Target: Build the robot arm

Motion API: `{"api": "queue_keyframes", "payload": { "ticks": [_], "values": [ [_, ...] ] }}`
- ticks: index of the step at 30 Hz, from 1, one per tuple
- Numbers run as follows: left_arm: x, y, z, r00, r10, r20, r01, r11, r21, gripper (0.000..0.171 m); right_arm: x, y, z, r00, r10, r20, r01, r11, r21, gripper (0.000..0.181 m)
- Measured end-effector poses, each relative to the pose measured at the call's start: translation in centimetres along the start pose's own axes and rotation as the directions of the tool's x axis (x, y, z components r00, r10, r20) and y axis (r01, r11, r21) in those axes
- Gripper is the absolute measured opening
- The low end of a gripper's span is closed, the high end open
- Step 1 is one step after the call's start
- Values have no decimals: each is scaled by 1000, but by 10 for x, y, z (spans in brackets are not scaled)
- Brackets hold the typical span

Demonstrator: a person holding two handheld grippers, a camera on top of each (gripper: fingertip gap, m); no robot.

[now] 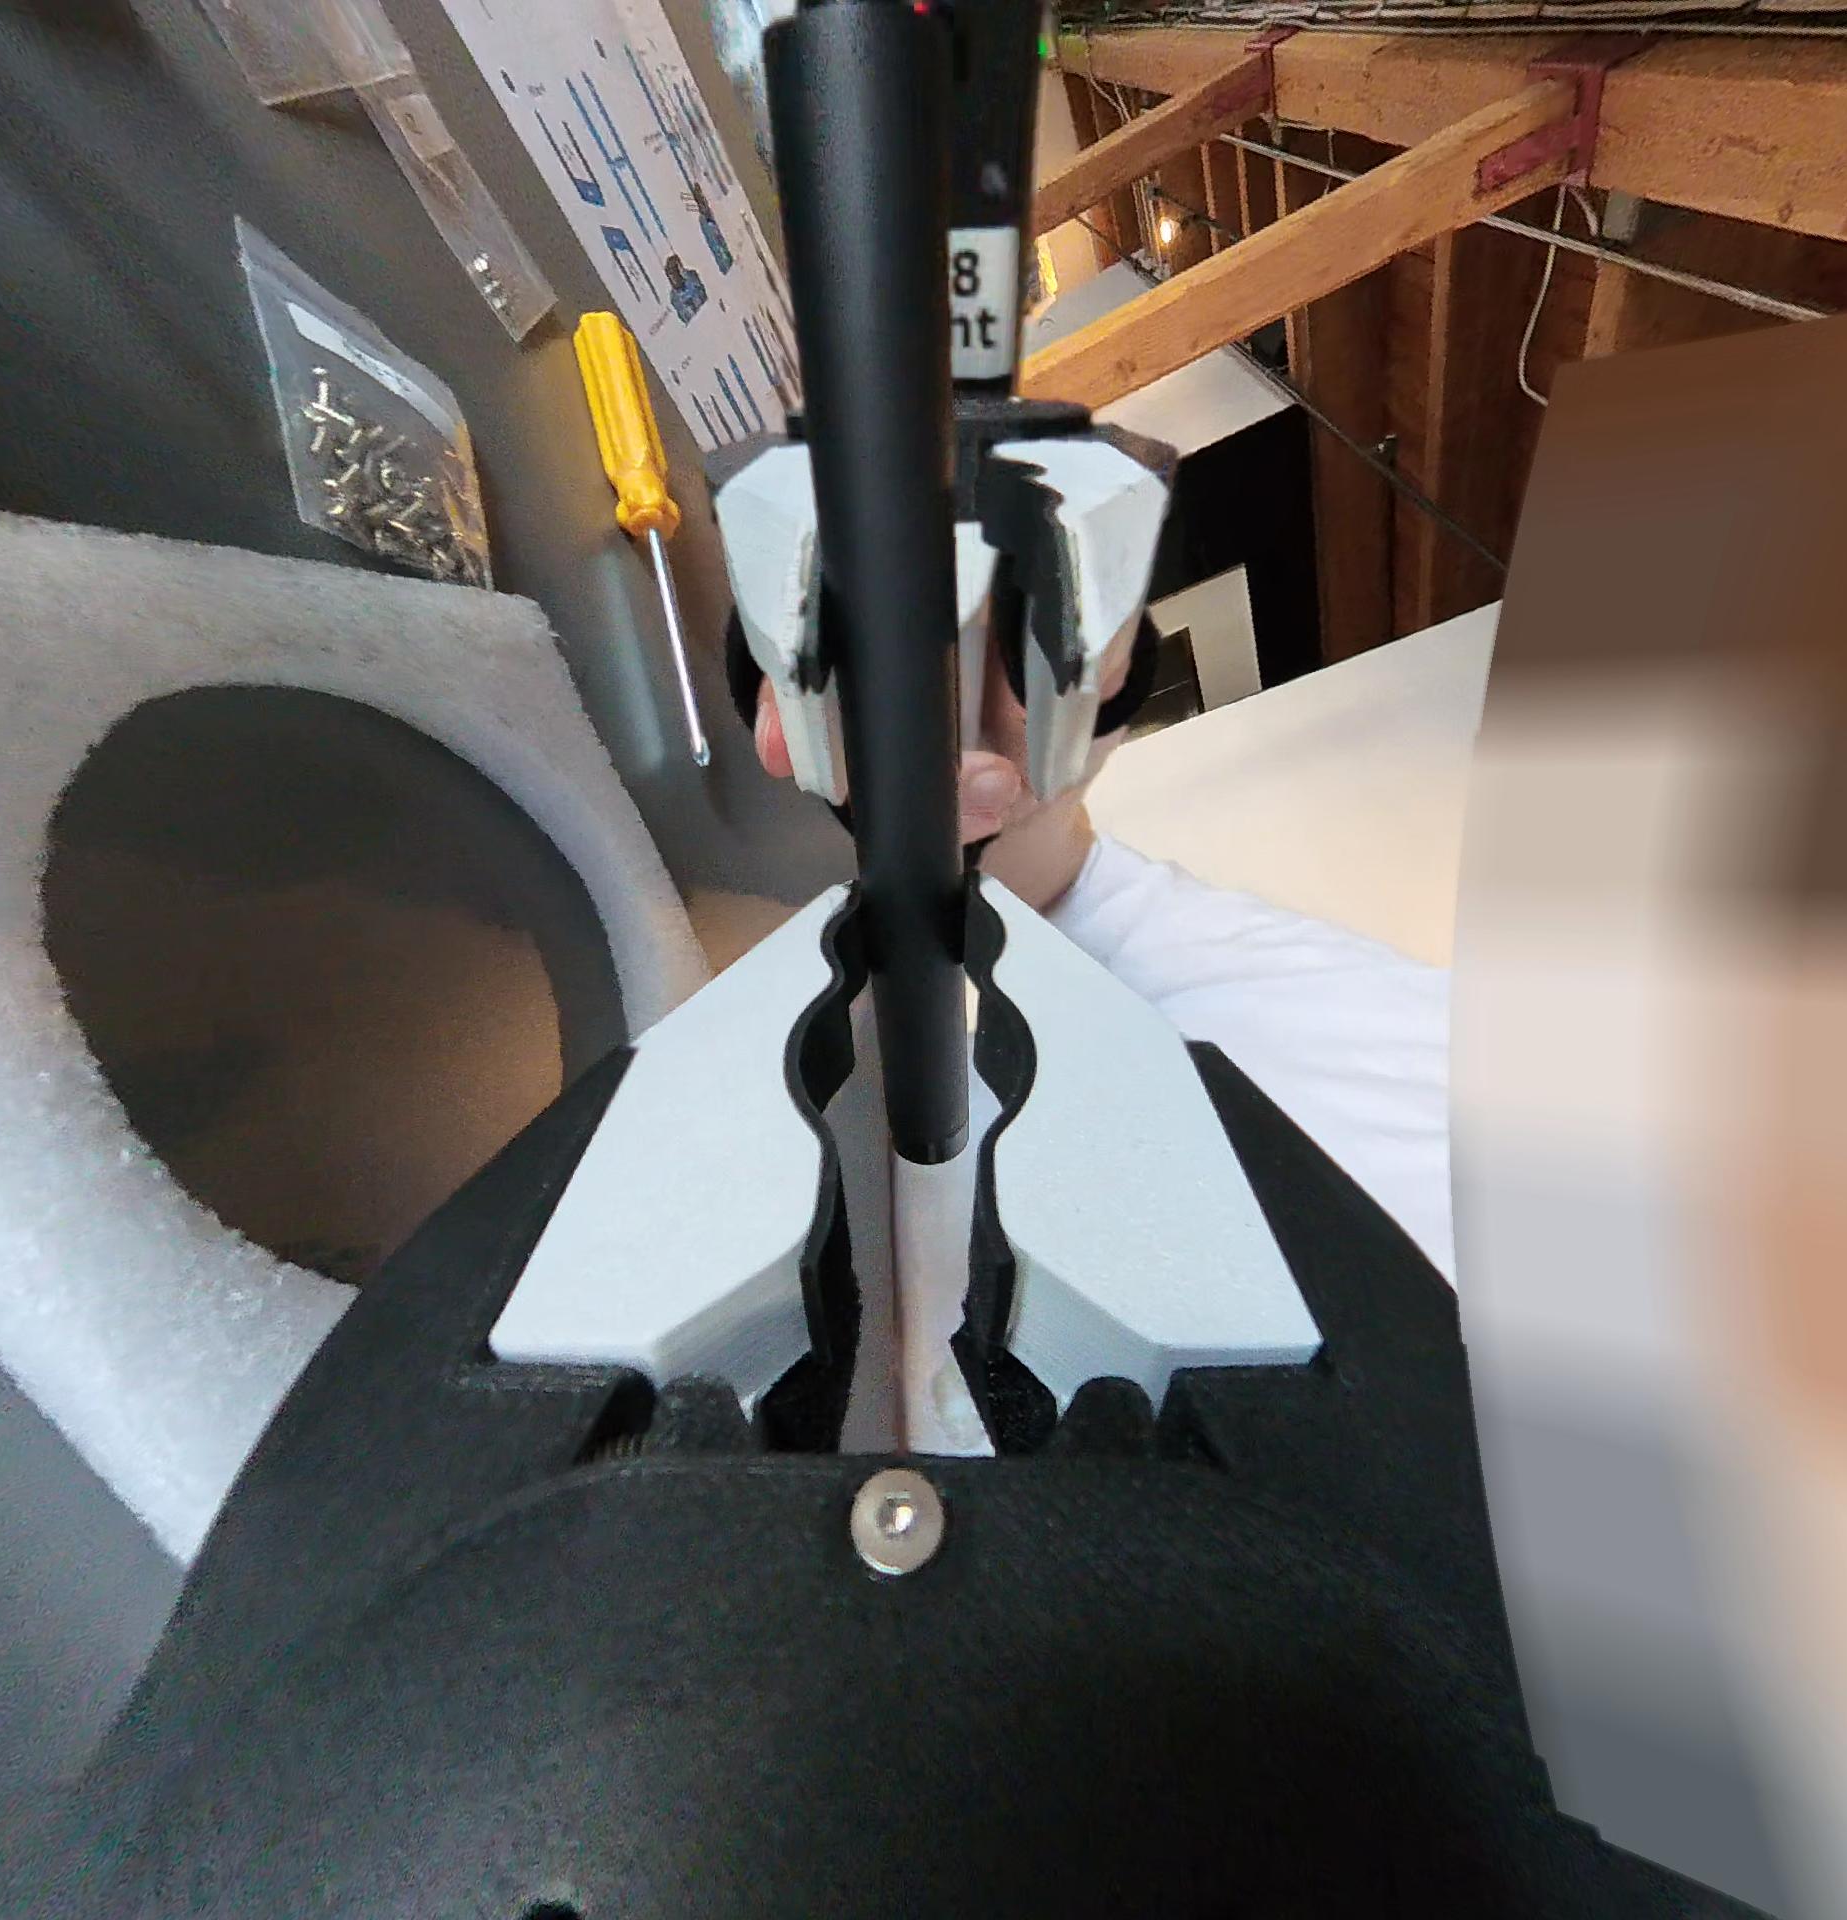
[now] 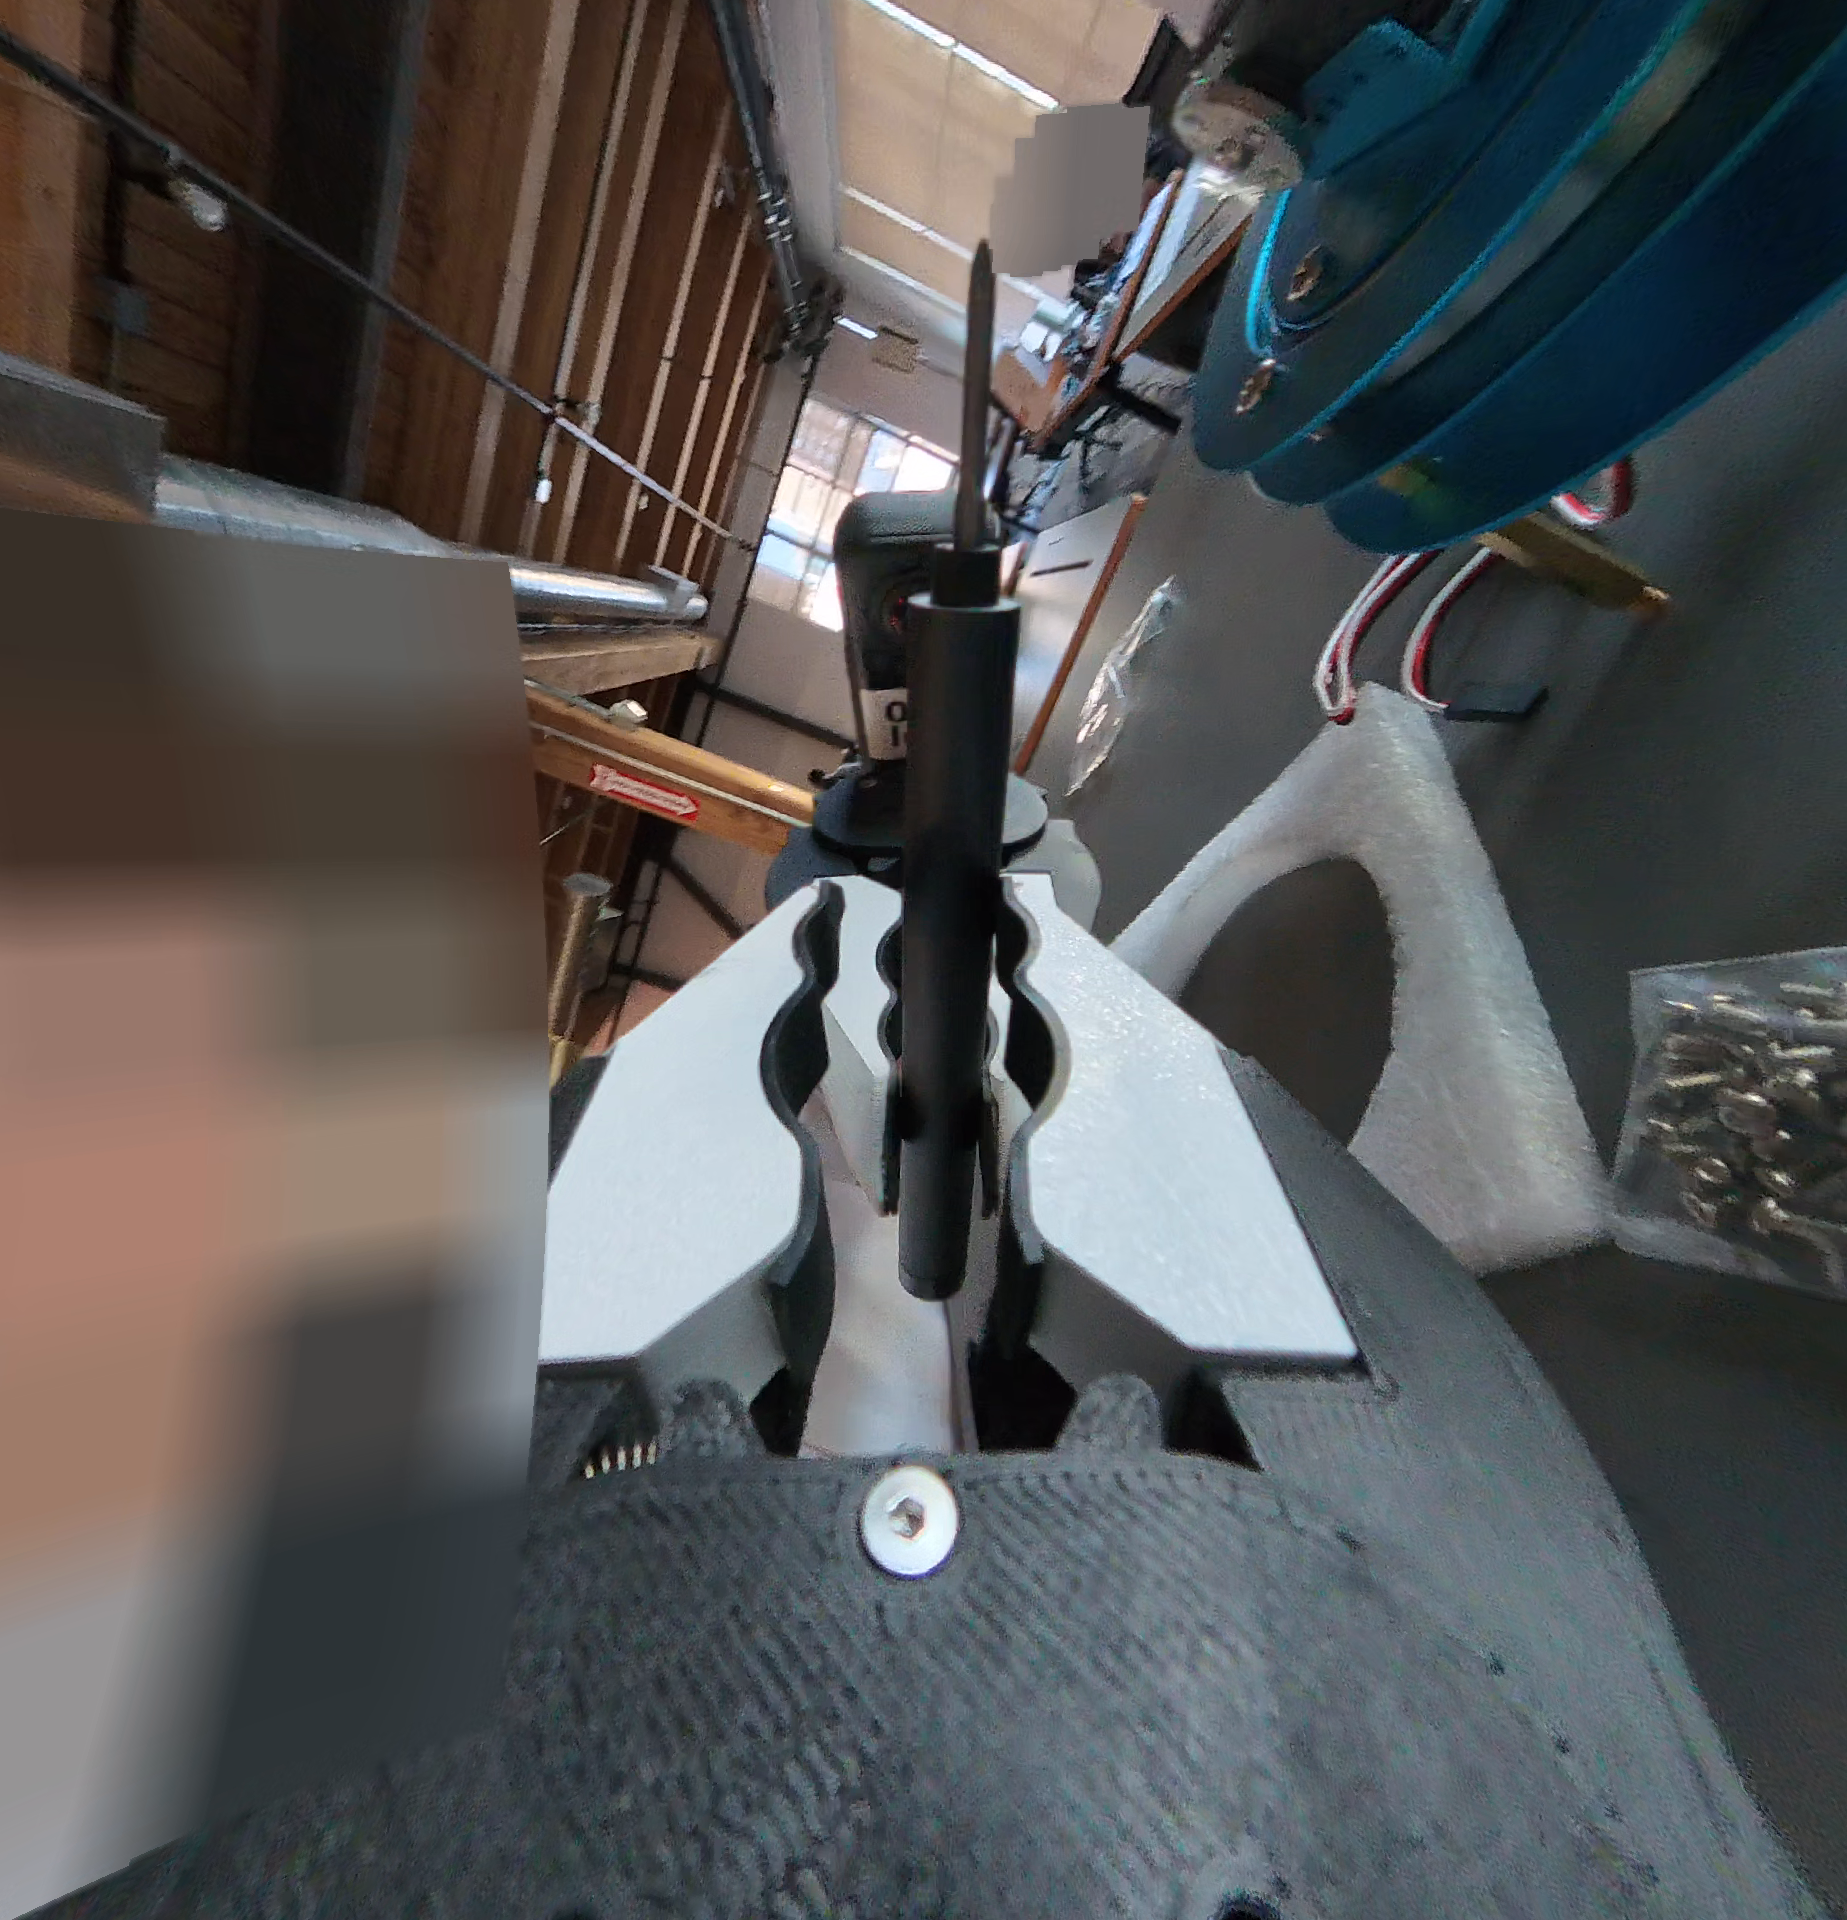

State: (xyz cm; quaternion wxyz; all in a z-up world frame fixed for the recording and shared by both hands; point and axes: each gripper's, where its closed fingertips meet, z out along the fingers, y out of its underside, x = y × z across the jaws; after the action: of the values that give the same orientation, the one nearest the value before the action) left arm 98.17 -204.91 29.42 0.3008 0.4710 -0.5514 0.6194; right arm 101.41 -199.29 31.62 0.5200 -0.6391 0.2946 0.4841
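Looking across a grey tabletop (image 1: pixel 119 260) tipped steeply in both wrist views, with wooden ceiling beams (image 1: pixel 1314 208) and joists filling the upper right of the left view. Lying on that tabletop in the left view: a white foam block (image 1: pixel 223 623) with a round cut-out at centre left, a clear bag of silver screws (image 1: pixel 379 468) above it, a yellow-handled screwdriver (image 1: pixel 623 416) just right of the bag, and a printed sheet (image 1: pixel 628 208) at the top. Showing, in the upper right of the right view, a teal disc assembly (image 2: pixel 1521 260) with red and white wires (image 2: pixel 1397 613) beneath it.

Clamping a black cylindrical driver (image 1: pixel 898 520) between the fingertips of the left gripper (image 1: pixel 911 914), pads pressing both sides, blunt end reaching back toward the camera at frame centre. Standing parted around the same driver: the right gripper (image 2: pixel 927 904), one pad close against the barrel, a clear gap on the other side. Pointing away up the centre of the right view, the driver's thin bit (image 2: pixel 979 395). Crossing the middle right of the left view, a white sleeve (image 1: pixel 1262 987).
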Motion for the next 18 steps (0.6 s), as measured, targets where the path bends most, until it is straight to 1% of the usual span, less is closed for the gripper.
{"api": "queue_keyframes", "payload": {
  "ticks": [3, 7, 12, 16, 18],
  "values": [
    [-3, 0, 2, 1000, -11, 4, 11, 1000, 8, 15, 4, 1, 2, 997, -11, -70, 13, 1000, 23, 31],
    [-5, 6, 7, 1000, -13, 13, 13, 1000, 0, 15, 11, 7, 2, 984, -37, -172, 43, 999, 28, 24],
    [-1, 15, 13, 1000, -7, 7, 7, 1000, -29, 15, 14, 17, 1, 970, -35, -239, 38, 999, 7, 16],
    [1, 17, 15, 999, -45, -30, 44, 999, -32, 15, 14, 21, 2, 947, -99, -305, 94, 995, -32, 16],
    [3, 16, 15, 999, -40, -37, 39, 999, -22, 15, 13, 20, 2, 938, -124, -323, 115, 992, -46, 16]
  ]
}}
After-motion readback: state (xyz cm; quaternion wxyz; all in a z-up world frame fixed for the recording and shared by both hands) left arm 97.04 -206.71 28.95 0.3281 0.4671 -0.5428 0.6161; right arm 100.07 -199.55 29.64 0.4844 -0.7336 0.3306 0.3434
